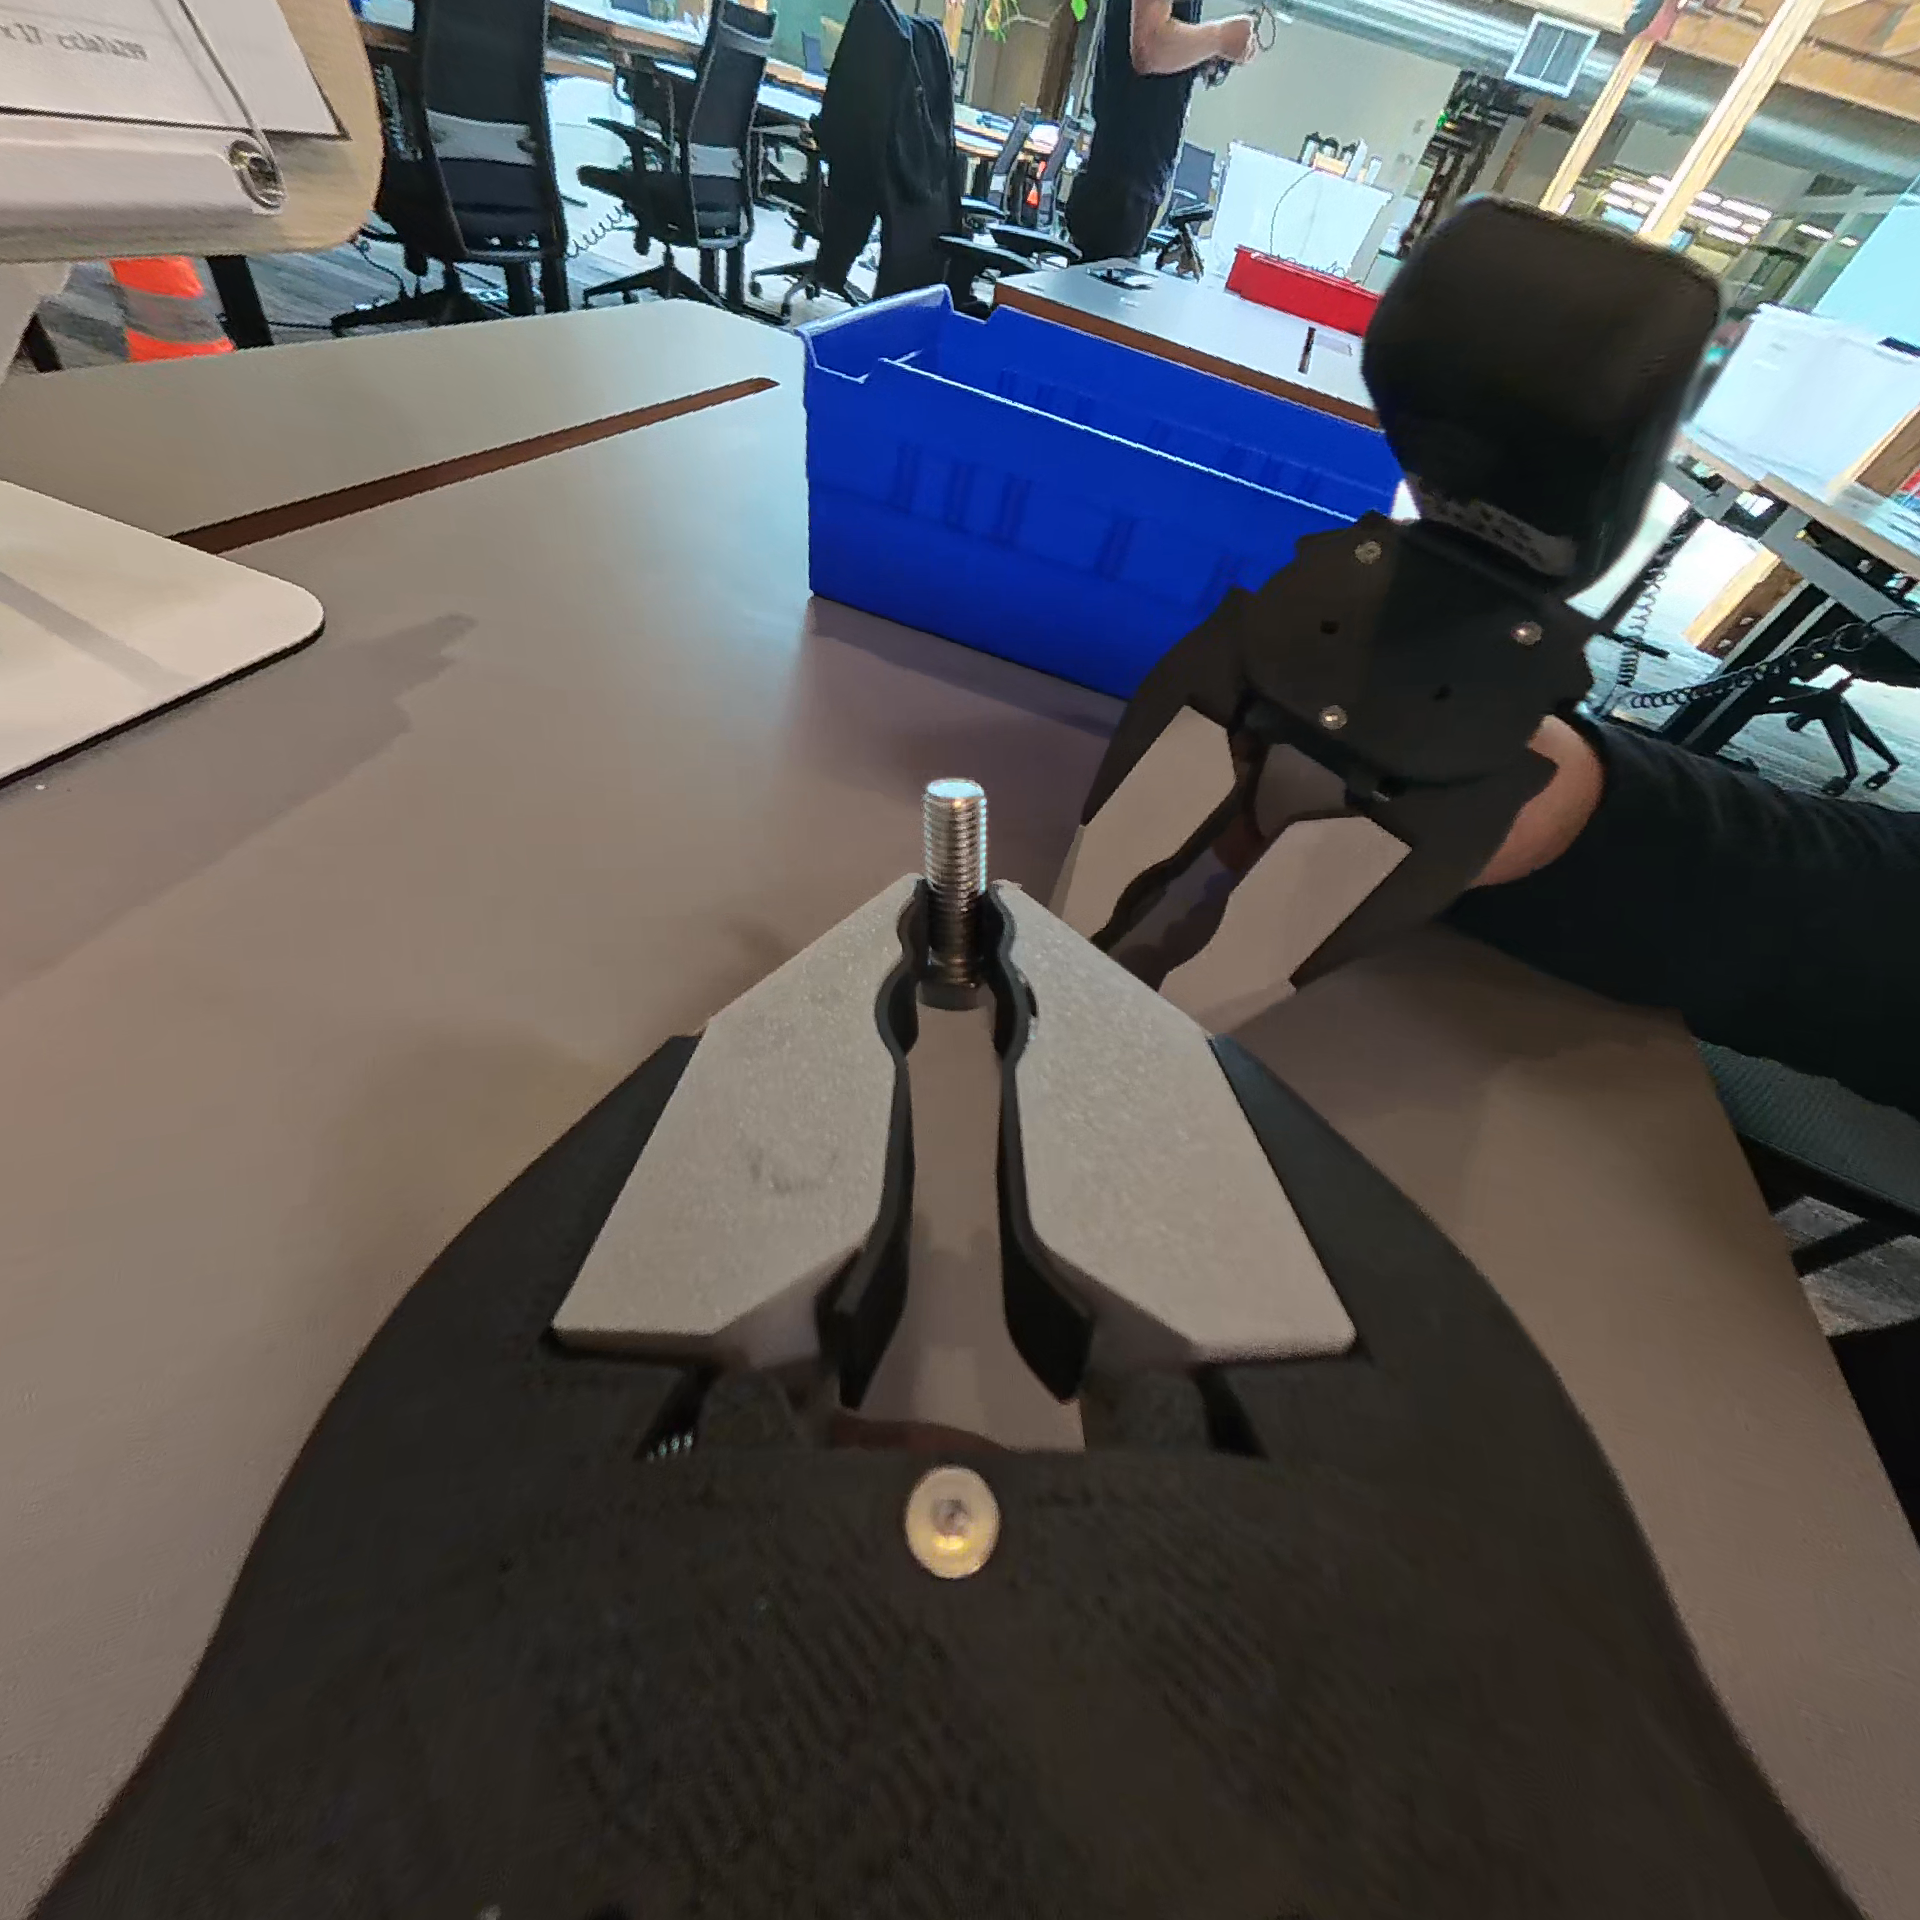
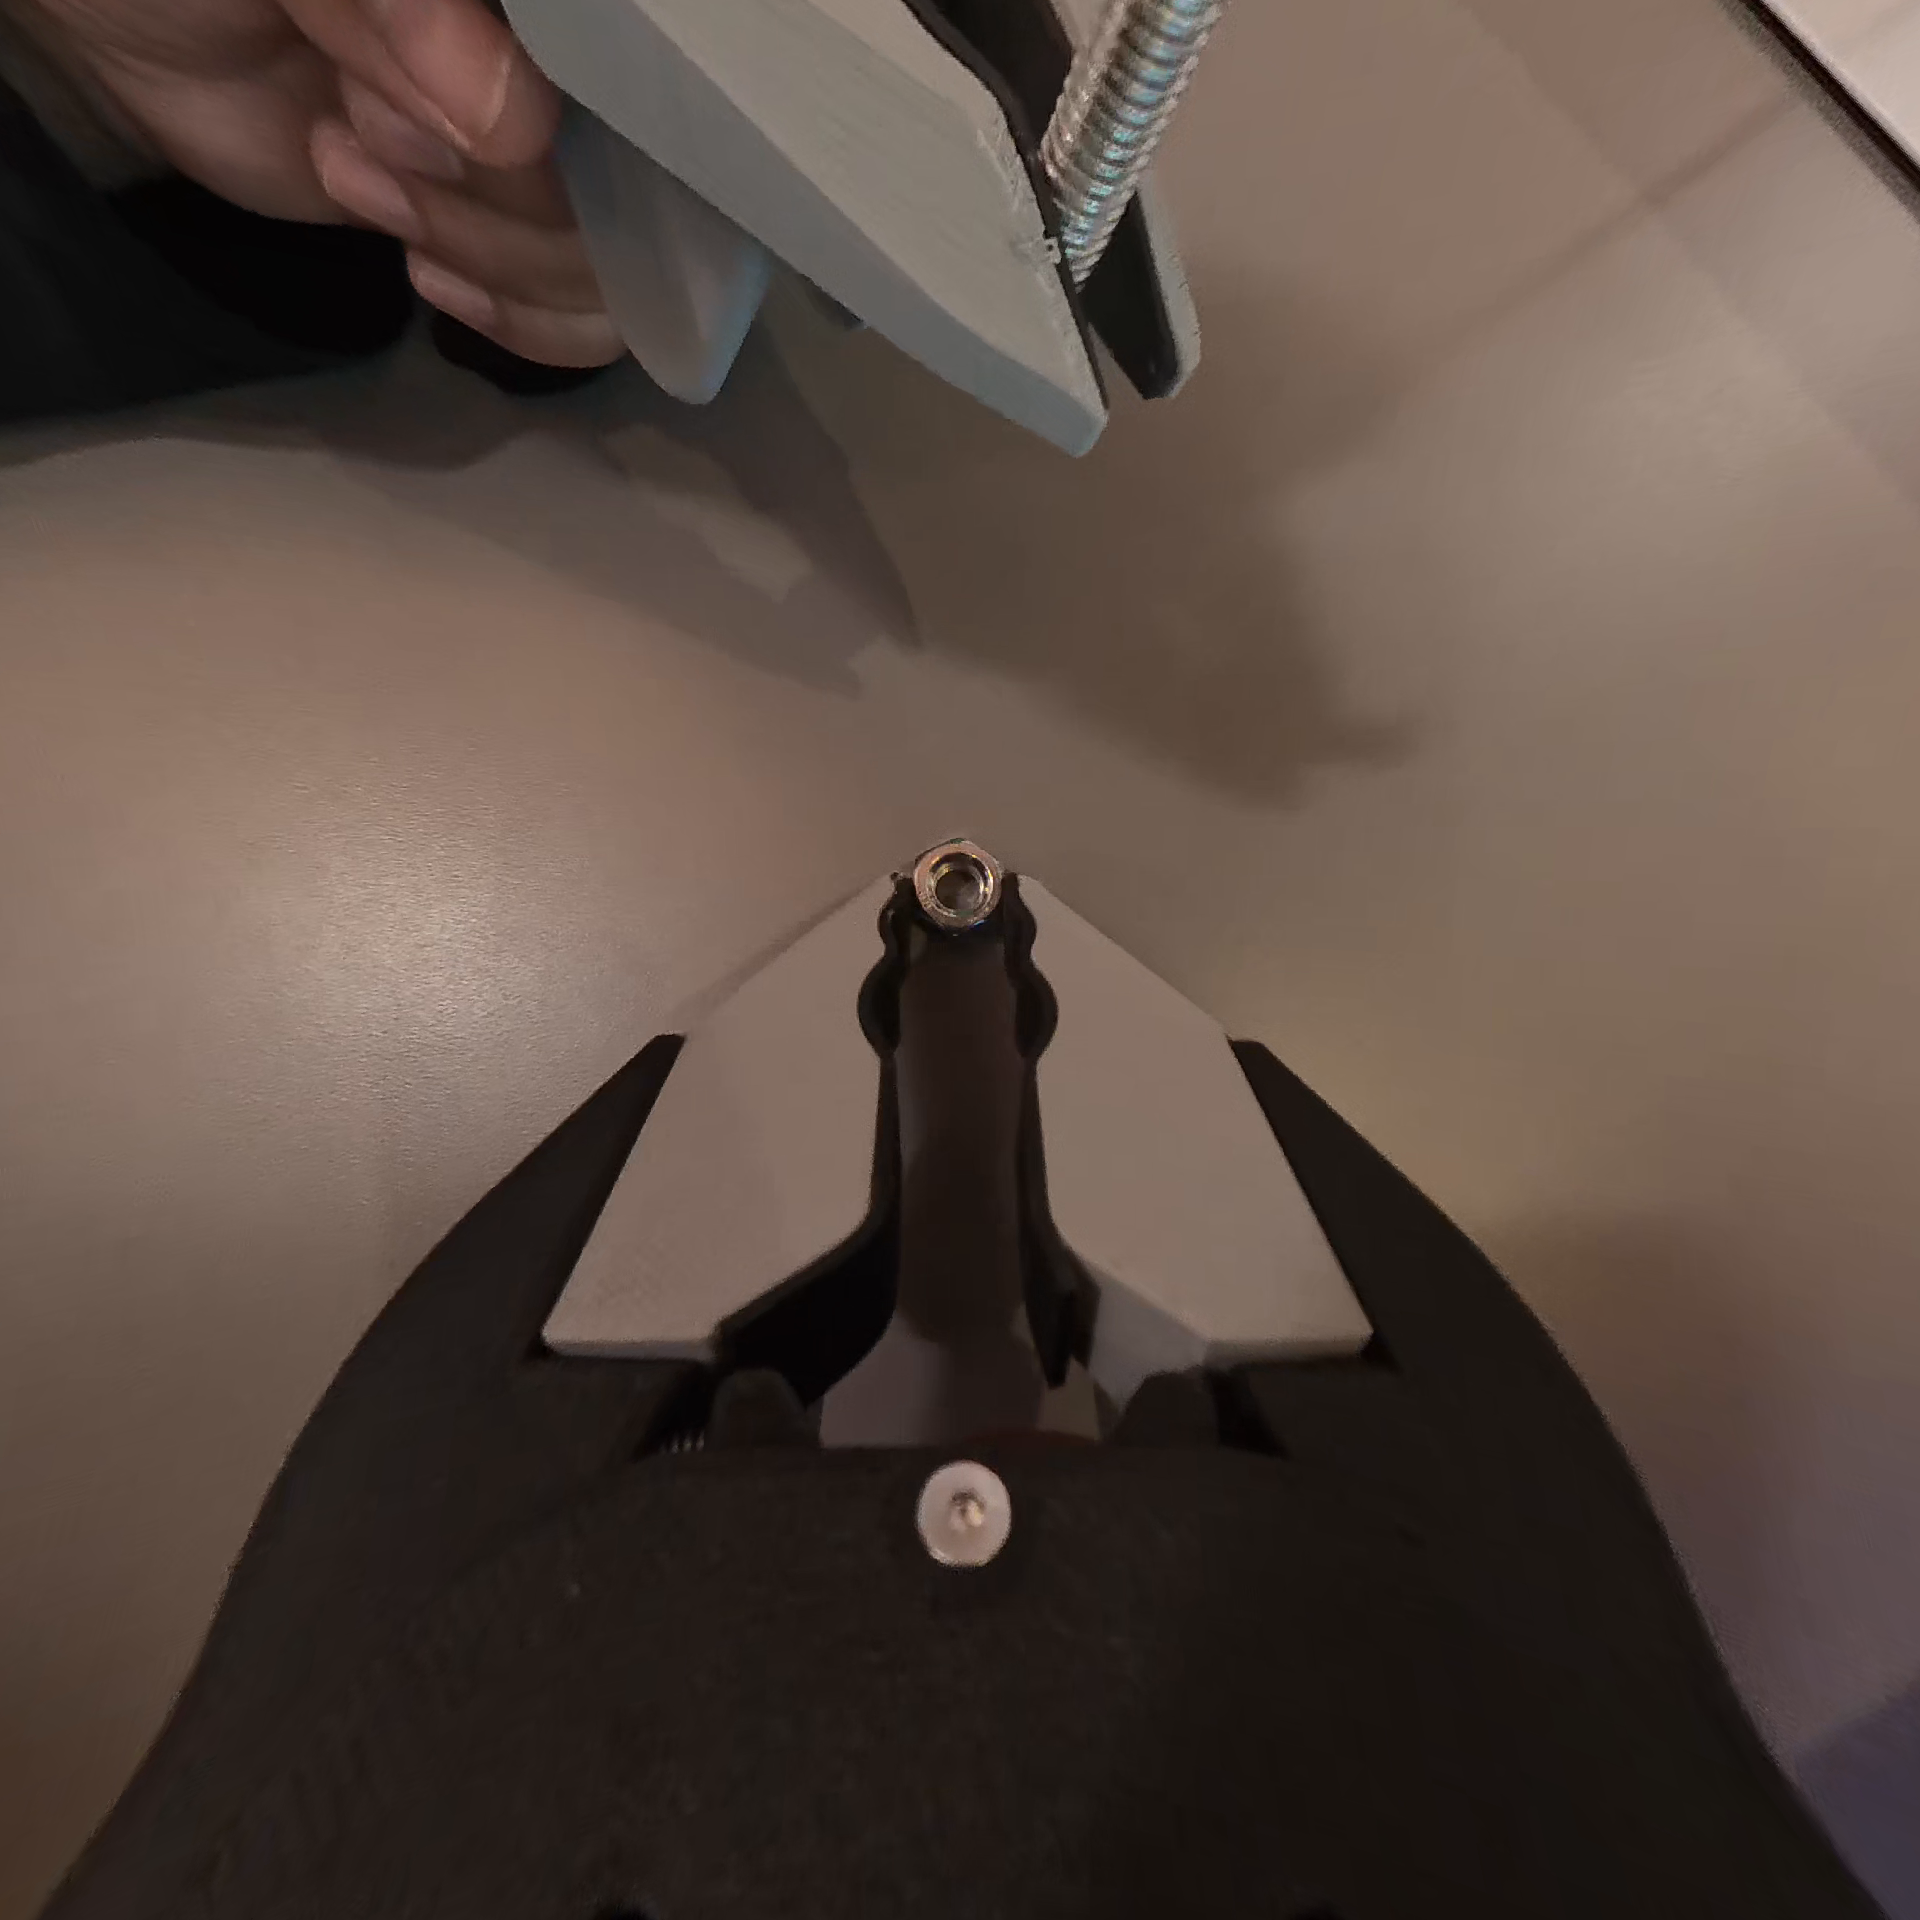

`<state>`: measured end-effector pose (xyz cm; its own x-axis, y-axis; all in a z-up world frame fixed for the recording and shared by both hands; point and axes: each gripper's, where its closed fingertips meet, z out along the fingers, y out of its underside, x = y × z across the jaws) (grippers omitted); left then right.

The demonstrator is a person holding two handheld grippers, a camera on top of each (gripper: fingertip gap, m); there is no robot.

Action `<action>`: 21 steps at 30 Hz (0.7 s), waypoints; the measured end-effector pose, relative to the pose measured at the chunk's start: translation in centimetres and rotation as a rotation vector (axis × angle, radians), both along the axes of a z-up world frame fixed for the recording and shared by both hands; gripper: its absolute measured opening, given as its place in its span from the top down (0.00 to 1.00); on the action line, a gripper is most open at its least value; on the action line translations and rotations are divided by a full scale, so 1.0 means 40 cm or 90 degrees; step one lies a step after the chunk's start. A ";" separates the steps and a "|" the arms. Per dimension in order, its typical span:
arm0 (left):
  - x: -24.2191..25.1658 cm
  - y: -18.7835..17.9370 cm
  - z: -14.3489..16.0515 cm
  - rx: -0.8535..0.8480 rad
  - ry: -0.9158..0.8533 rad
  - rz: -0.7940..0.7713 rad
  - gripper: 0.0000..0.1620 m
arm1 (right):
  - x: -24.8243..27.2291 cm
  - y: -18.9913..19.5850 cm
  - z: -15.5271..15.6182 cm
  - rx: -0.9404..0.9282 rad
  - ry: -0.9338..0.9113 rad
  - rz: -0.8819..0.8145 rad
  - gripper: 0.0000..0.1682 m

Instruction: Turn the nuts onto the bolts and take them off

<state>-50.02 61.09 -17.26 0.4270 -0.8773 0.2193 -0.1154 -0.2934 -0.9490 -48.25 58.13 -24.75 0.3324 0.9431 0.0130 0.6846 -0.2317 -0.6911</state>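
Left gripper [image 1: 954,914] has its jaws clamped on the bolt [image 1: 954,831], threads poking up. Right gripper [image 2: 954,899] pinches the nut [image 2: 954,890], looks like it's hovering just over the table [image 2: 416,831].

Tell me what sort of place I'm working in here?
Probably an open-plan office or lab workspace: rows of office chairs at long desks behind, a blue storage bin on the grey table, and exposed wooden beams overhead.

Bolt [image 1: 954,831]: bright threaded metal. Nut [image 2: 954,891]: shiny metal. Gripper fingers [image 1: 790,1122]: matt grey, grainy plastic. Bin [image 1: 1039,499], upper right: glossy blue plastic. Table [image 1: 468,831]: smooth matt.
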 end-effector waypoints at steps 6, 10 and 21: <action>0.027 -0.049 0.013 0.034 -0.010 -0.076 0.96 | 0.013 -0.007 0.087 -0.039 0.119 -0.001 0.92; 0.044 -0.094 0.046 0.083 -0.055 -0.138 0.96 | 0.047 -0.028 0.195 -0.026 0.160 0.011 0.92; 0.075 -0.140 0.071 0.152 -0.081 -0.169 0.96 | 0.010 -0.085 0.378 0.009 0.055 0.107 0.91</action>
<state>-47.00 55.49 -14.42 0.1602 -0.9865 0.0326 -0.0338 -0.0385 -0.9987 -47.84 54.74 -9.61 0.1699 0.9854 0.0055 0.6507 -0.1080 -0.7516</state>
